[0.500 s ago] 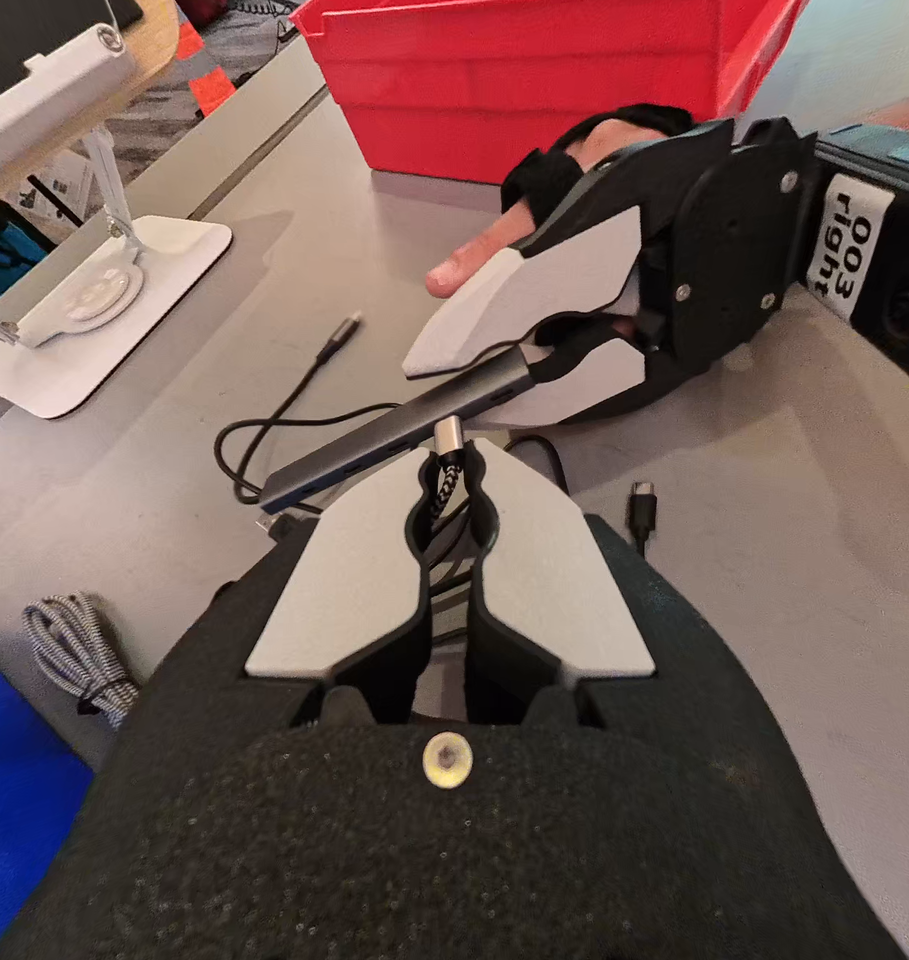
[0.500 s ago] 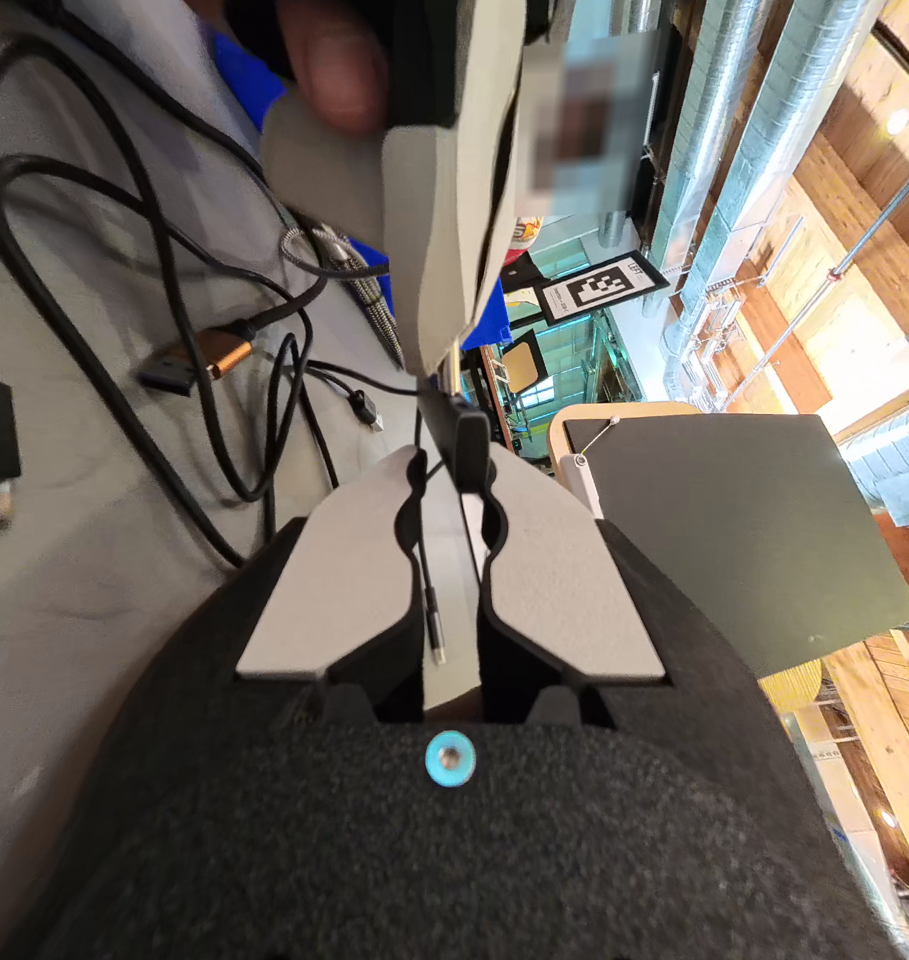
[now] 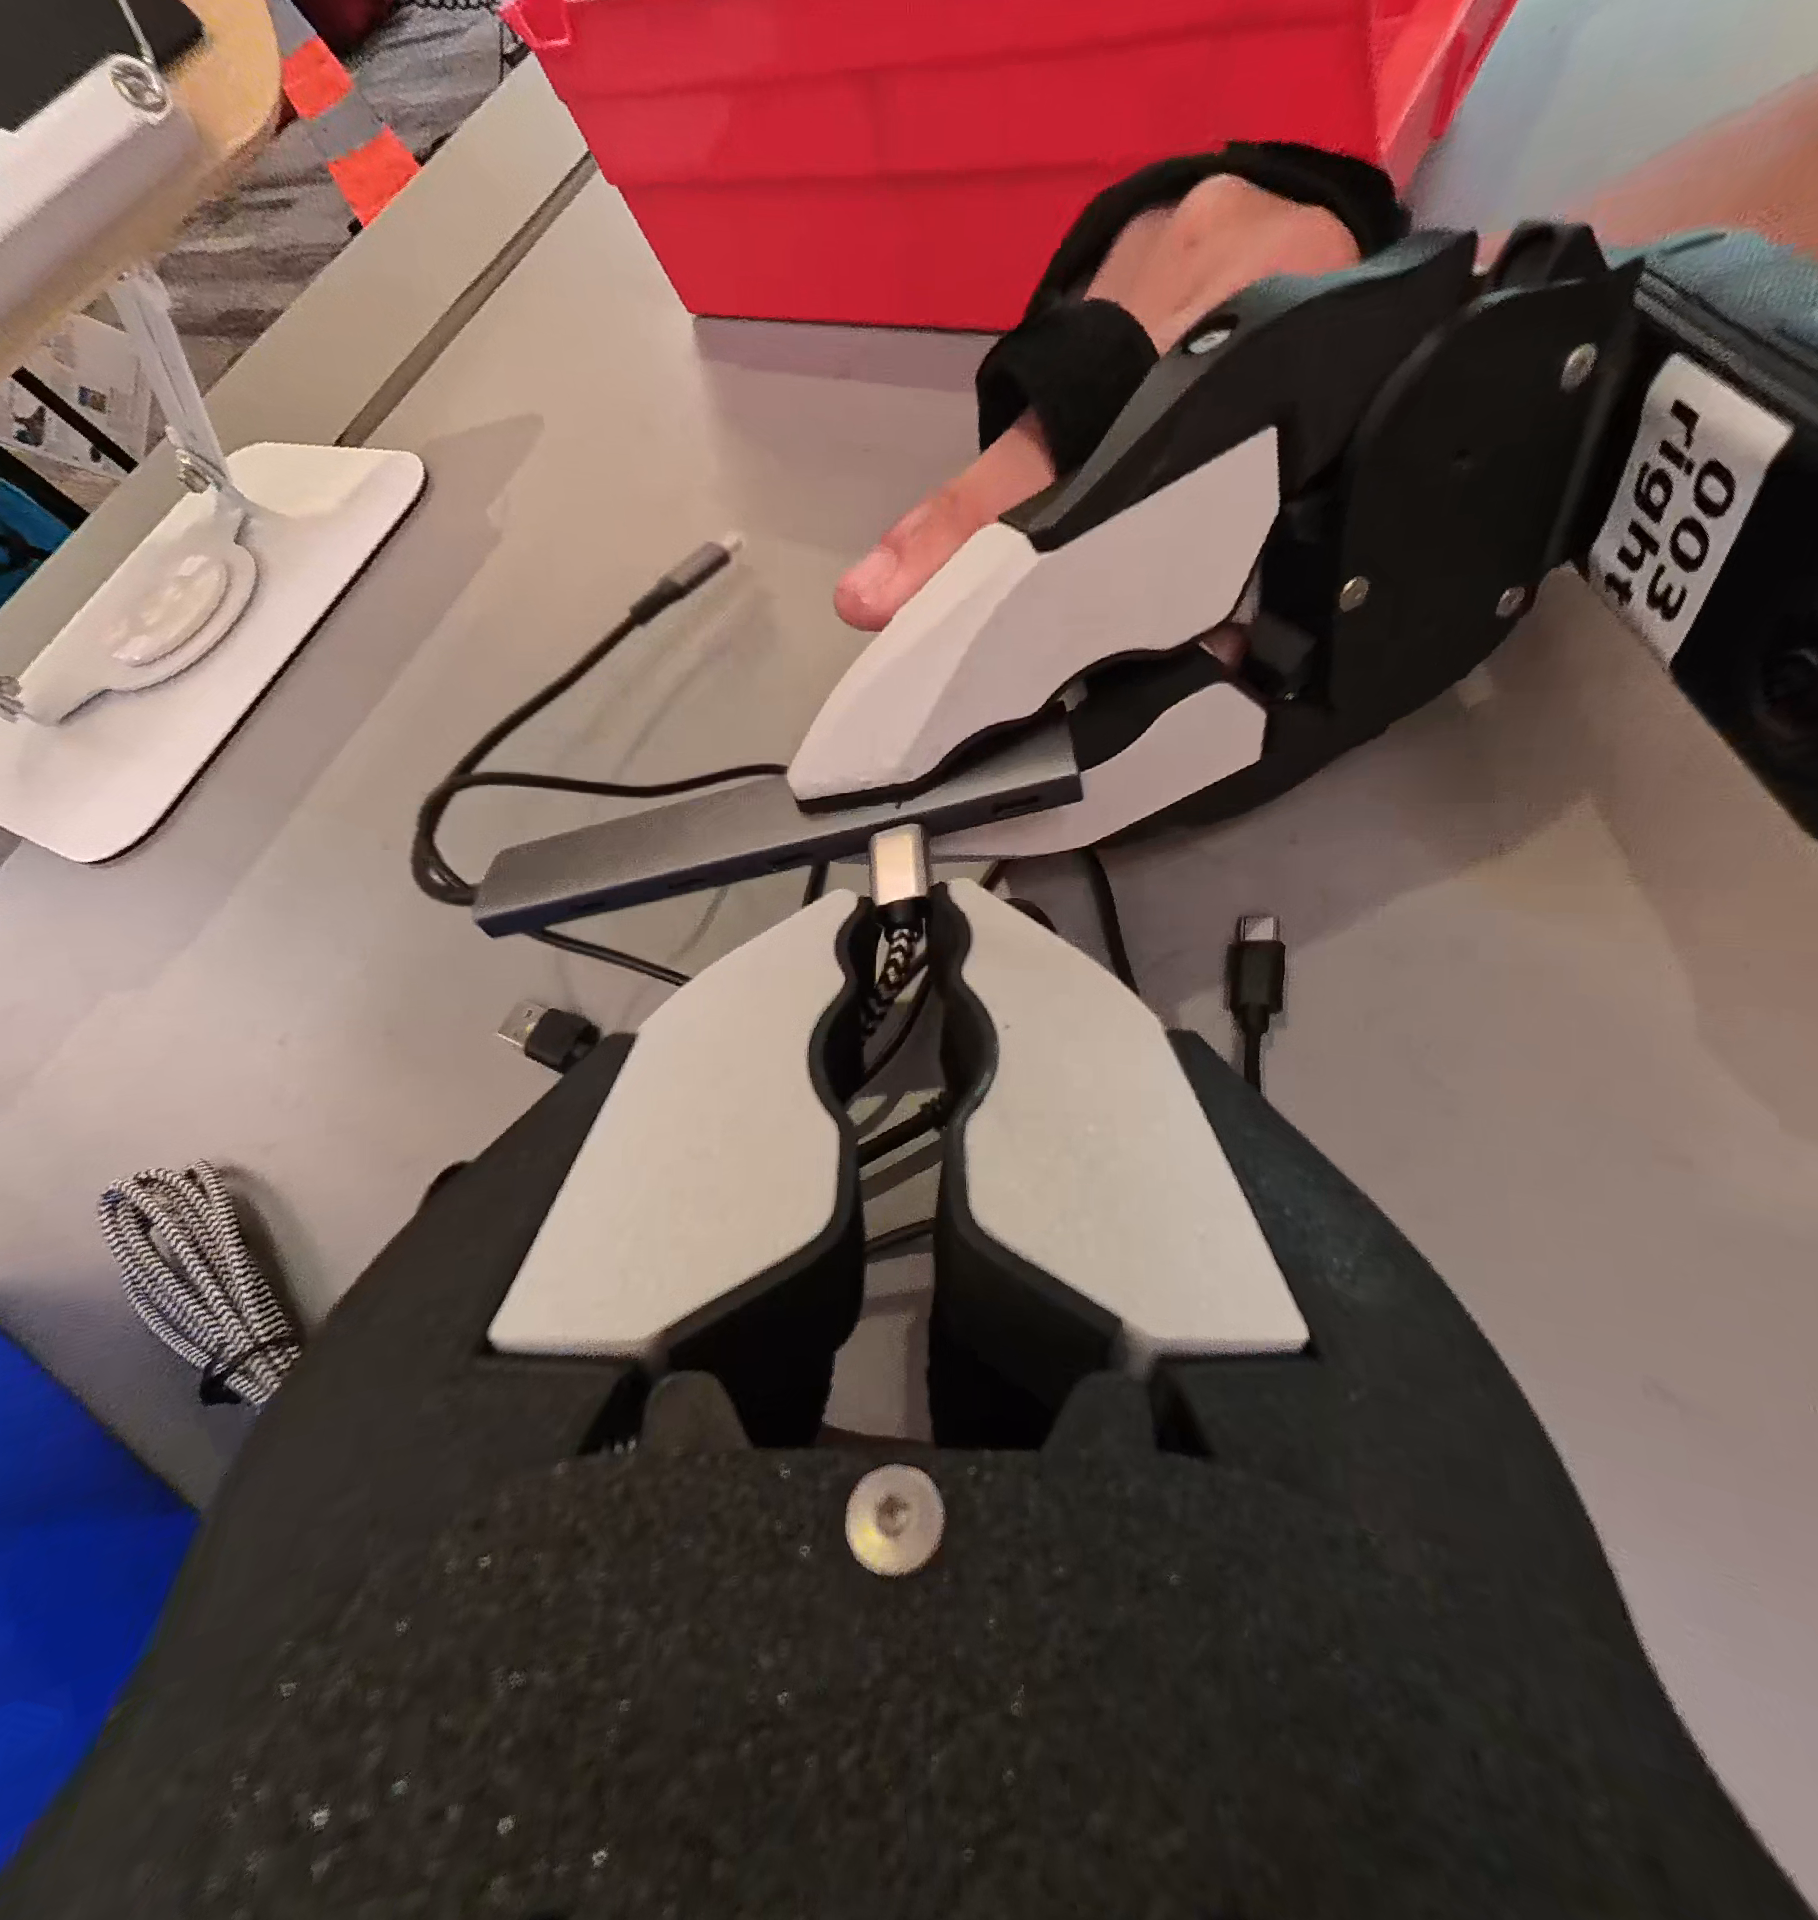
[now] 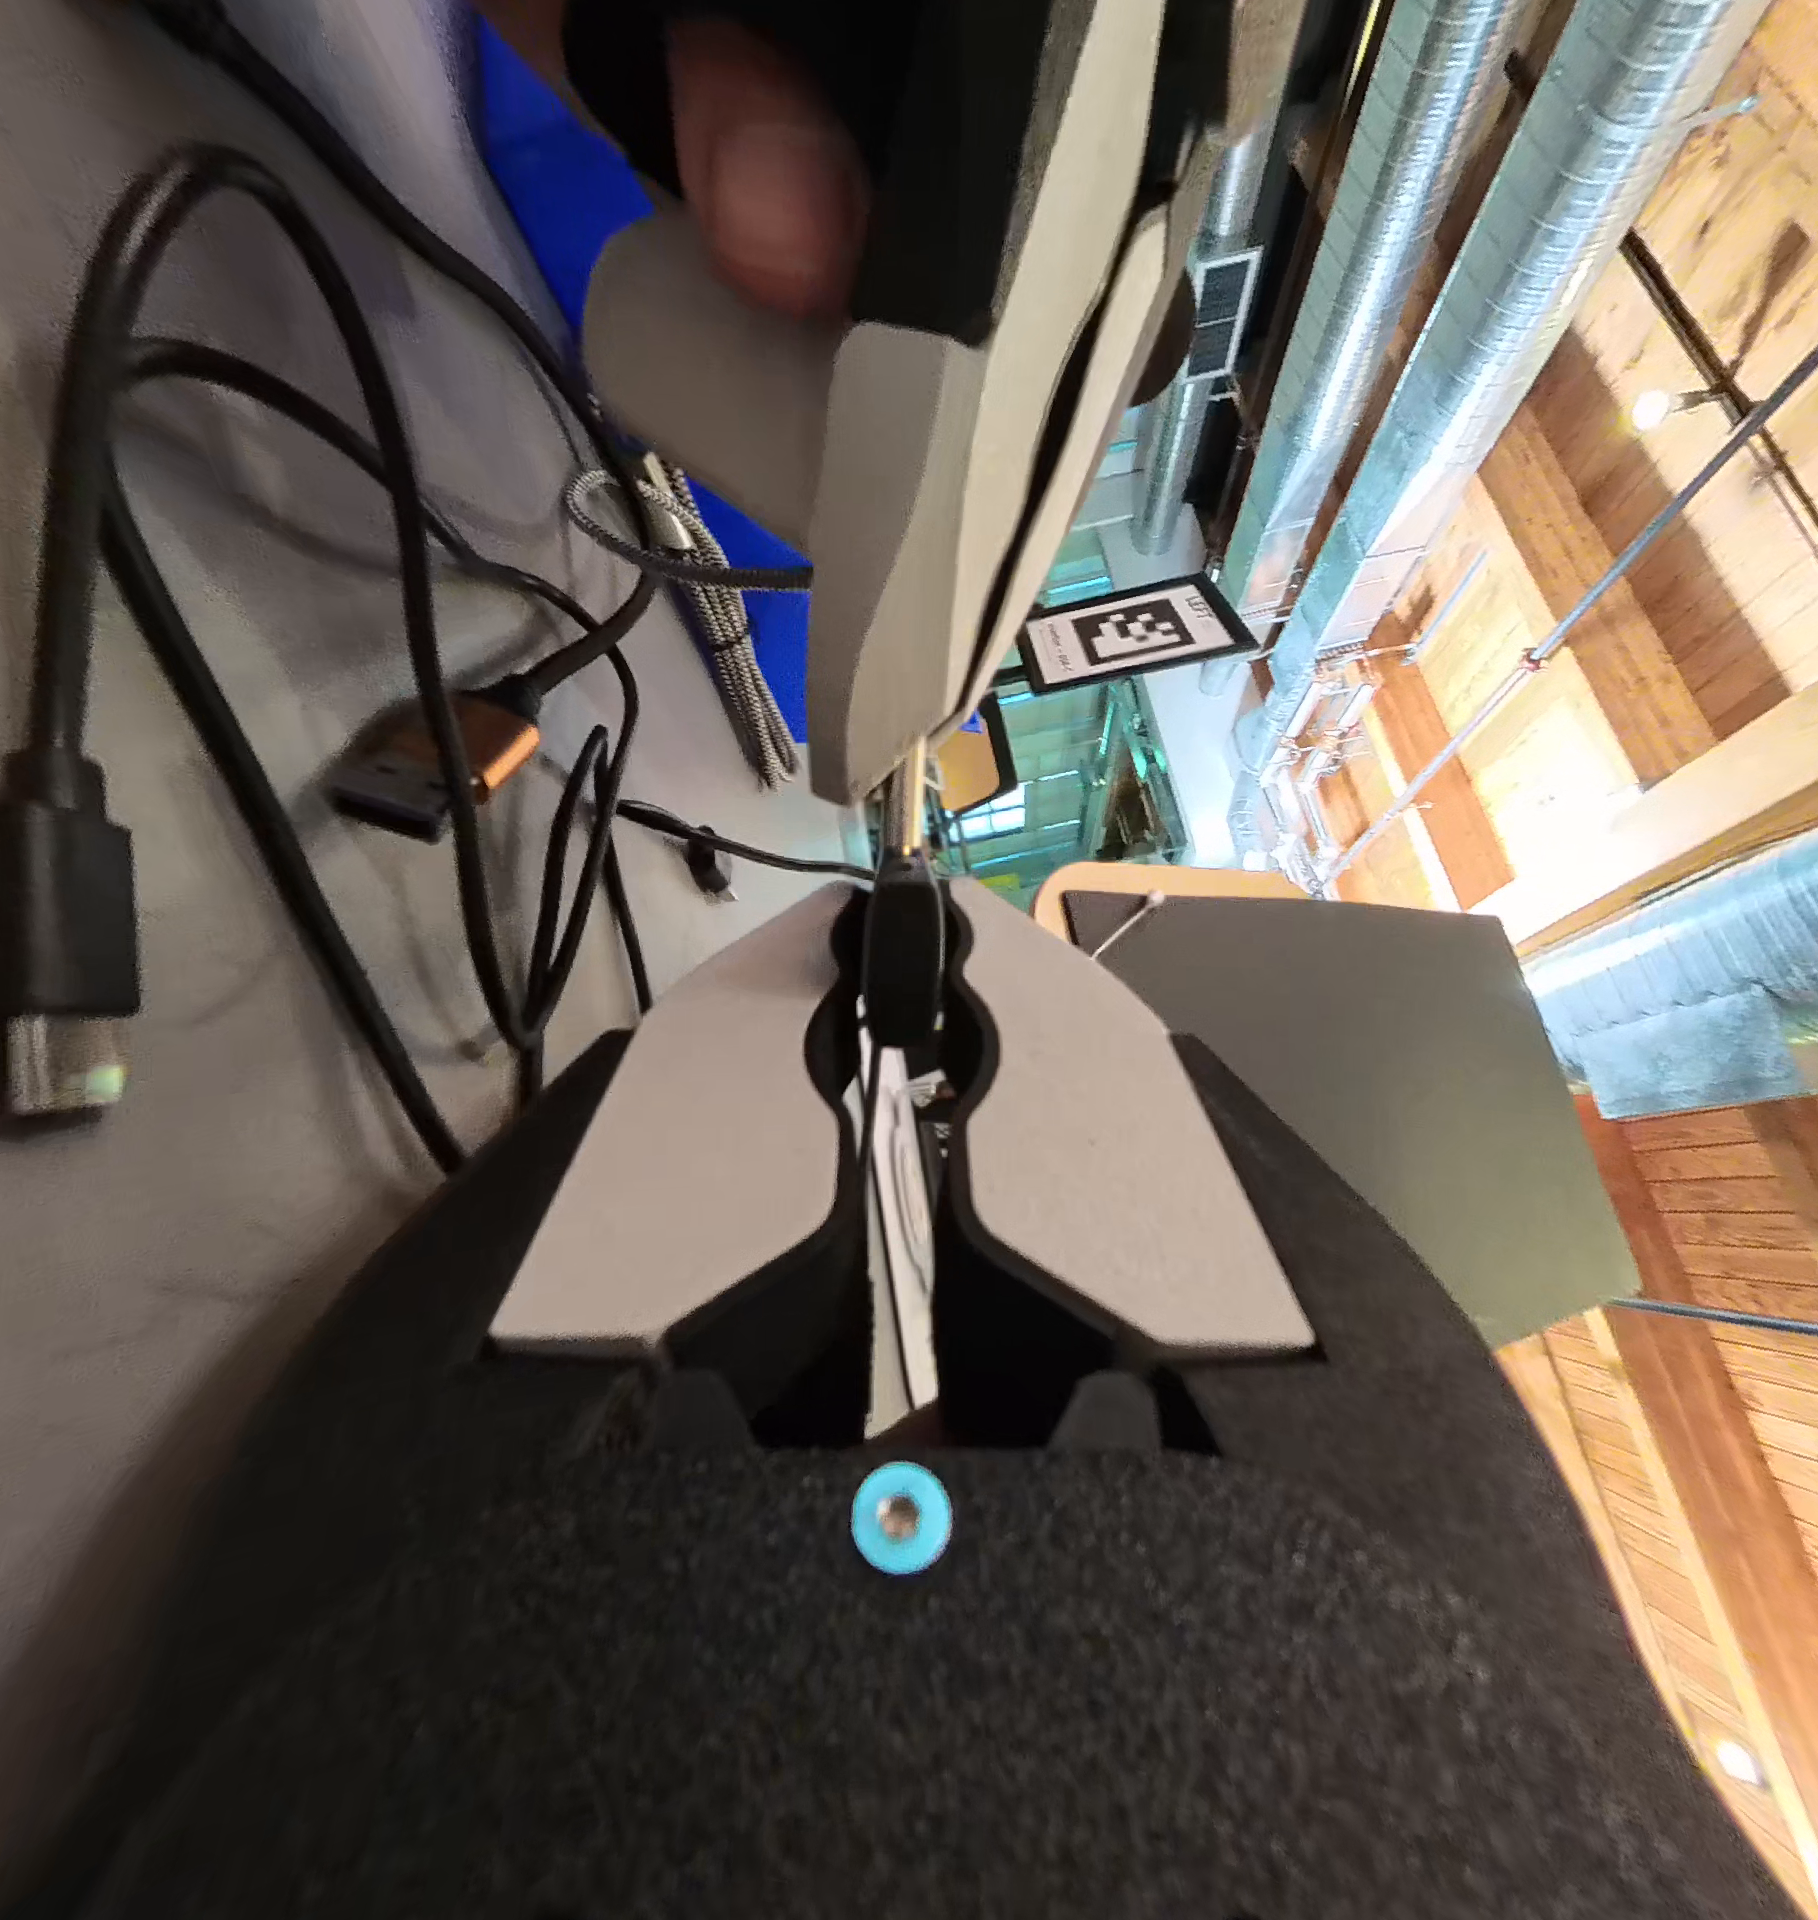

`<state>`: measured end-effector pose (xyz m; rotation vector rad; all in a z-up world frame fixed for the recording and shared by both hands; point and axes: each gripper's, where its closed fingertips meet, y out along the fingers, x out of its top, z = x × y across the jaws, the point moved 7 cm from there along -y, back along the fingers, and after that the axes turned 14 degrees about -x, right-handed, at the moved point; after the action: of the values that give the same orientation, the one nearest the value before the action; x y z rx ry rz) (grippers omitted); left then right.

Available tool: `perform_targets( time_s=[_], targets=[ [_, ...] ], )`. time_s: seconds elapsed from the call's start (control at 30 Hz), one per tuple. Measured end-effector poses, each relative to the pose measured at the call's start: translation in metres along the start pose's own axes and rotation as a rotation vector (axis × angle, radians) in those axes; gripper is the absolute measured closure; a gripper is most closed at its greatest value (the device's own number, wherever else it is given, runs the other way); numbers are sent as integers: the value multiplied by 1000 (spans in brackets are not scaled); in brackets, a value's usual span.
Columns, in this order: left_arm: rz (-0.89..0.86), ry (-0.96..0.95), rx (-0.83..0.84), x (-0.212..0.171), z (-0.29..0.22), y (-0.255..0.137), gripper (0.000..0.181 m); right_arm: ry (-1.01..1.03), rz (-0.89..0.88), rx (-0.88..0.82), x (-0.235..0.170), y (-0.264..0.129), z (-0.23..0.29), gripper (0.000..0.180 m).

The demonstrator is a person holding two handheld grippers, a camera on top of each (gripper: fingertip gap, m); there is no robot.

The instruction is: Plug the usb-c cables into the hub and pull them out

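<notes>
In the centre of the left wrist view, the left tool (image 3: 900,914) is clamped narrow on the silver metal plug of a black-and-white braided usb-c cable (image 3: 897,868), whose tip meets the long side of the slim grey aluminium hub (image 3: 697,842). Whether the plug is fully seated cannot be told; it looks at least at the mouth of a port. The right tool (image 3: 988,790), coming in from the upper right, is closed on the hub's far end and holds it lifted off the grey worktop (image 3: 1507,1039).

Judging by this, the first insertion is under way or just made. A black usb-c cable (image 3: 1260,961) lies loose right of centre, unplugged, and a grey-tipped plug on a thin black cord (image 3: 681,582) lies above centre, probably the hub's own lead. So most of the task seems left: further plugging, then pulling everything out.

In the right wrist view, the right tool (image 4: 900,914) pinches a dark, narrow end piece between its tips.
</notes>
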<state>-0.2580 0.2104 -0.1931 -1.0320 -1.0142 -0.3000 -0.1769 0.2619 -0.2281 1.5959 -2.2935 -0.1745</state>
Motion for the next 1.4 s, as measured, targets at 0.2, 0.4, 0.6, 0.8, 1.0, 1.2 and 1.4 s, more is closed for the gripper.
perform_targets(
  time_s=[0.2, 0.4, 0.6, 0.8, 1.0, 1.2, 1.4],
  targets=[
    [8, -26, 18, 1, -1, -3, 172, -7, 23, -27, 2, 1, 1, 168],
    [41, -23, 44, 4, -4, -6, 172, -12, 25, -37, 4, 1, 1, 168],
    [67, -36, 61, 3, -8, -8, 173, -28, 7, -40, 7, 0, 2, 168],
    [79, -30, 69, 4, -10, -11, 178, -3, 11, -39, 6, 0, 0, 169],
    [37, -66, 35, 2, -12, -15, 179, 23, -20, -28, 9, -2, -2, 168],
    [22, -72, 25, 1, -16, -18, 179, 46, -39, -20, 11, -3, -2, 168],
    [-45, -131, 6, 1, -14, -20, 179, 71, -45, -20, 11, -3, -4, 168]
  ],
)
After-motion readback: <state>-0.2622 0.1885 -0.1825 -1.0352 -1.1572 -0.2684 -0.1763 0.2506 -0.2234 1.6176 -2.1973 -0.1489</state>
